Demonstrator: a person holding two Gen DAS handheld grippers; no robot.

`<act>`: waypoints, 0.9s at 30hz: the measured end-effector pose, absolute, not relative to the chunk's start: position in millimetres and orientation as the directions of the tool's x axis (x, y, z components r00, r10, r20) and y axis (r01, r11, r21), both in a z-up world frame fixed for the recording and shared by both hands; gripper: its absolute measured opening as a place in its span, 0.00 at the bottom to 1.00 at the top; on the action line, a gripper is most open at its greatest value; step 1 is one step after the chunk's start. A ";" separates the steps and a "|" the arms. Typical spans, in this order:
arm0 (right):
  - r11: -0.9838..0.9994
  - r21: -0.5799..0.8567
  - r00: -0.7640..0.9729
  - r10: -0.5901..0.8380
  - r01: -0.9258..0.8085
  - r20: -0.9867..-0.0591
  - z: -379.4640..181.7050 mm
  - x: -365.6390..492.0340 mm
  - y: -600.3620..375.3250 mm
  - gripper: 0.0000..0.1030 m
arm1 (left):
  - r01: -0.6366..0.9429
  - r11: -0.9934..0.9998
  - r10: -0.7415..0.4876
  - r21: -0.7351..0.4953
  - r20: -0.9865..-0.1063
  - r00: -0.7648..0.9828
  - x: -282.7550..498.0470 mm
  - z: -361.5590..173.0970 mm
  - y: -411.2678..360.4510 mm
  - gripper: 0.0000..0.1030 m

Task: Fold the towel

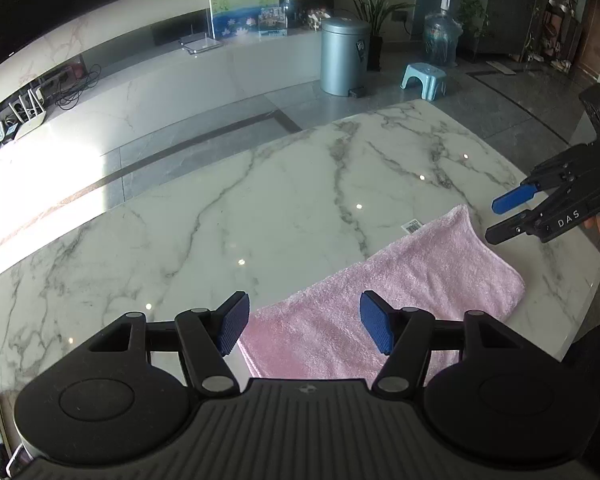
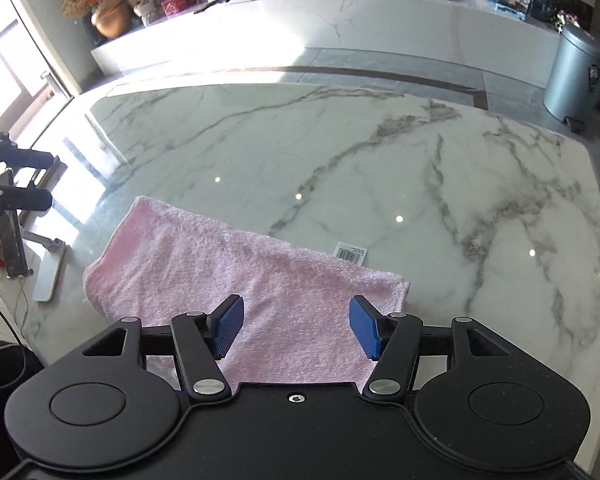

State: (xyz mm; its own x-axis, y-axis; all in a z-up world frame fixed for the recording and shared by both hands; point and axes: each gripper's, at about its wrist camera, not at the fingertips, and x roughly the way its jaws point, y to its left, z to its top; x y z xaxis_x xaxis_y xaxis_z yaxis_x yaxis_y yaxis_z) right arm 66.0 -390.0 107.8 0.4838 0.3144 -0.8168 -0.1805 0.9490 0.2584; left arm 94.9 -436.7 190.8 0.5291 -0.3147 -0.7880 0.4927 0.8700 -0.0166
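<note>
Pink towel [image 2: 244, 280] folded, flat on marble tabletop [image 2: 340, 152], near its front edge. White barcode tag [image 2: 351, 254] pokes out at towel's far edge. Left hand-held gripper [image 1: 304, 326] above towel's left end, fingers spread, holding nothing. Right hand-held gripper [image 2: 296, 326] above towel's near edge, fingers spread, holding nothing. Both clear of cloth. Grey bin [image 1: 344, 56] on floor beyond tabletop.

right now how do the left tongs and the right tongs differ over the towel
The left tongs sit at one end of the pink towel, with one pad over bare marble table; the right tongs have both pads over terry. The barcode label lies ahead of the right tongs, farther off from the left. Both are open, holding nothing.
</note>
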 end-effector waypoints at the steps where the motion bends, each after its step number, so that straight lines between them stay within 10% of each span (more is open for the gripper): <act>1: 0.948 0.276 0.510 0.319 -0.159 -0.799 110.1 57.5 -388.3 0.59 | 0.478 0.878 -0.322 -0.032 -0.778 0.539 79.0 194.2 -455.4 0.59; 5: 0.937 0.331 0.604 0.327 -0.109 -0.727 110.8 21.5 -378.3 0.63 | 0.439 0.895 -0.344 -0.079 -0.749 0.566 118.4 158.3 -513.5 0.67; 10: 0.911 0.404 0.705 0.339 -0.081 -0.623 91.2 -18.4 -361.5 0.64 | 0.383 0.920 -0.313 -0.078 -0.733 0.604 63.7 175.7 -412.2 0.69; 19: 0.958 0.257 0.824 0.041 0.128 -0.565 55.2 -37.7 -321.1 0.67 | 0.168 0.975 -0.222 -0.145 -0.646 0.730 159.7 70.2 -400.4 0.71; 27: 0.969 0.192 0.803 -0.007 0.152 -0.596 18.3 -31.4 -314.6 0.92 | 0.106 0.982 -0.186 -0.158 -0.693 0.697 159.1 35.8 -343.1 0.71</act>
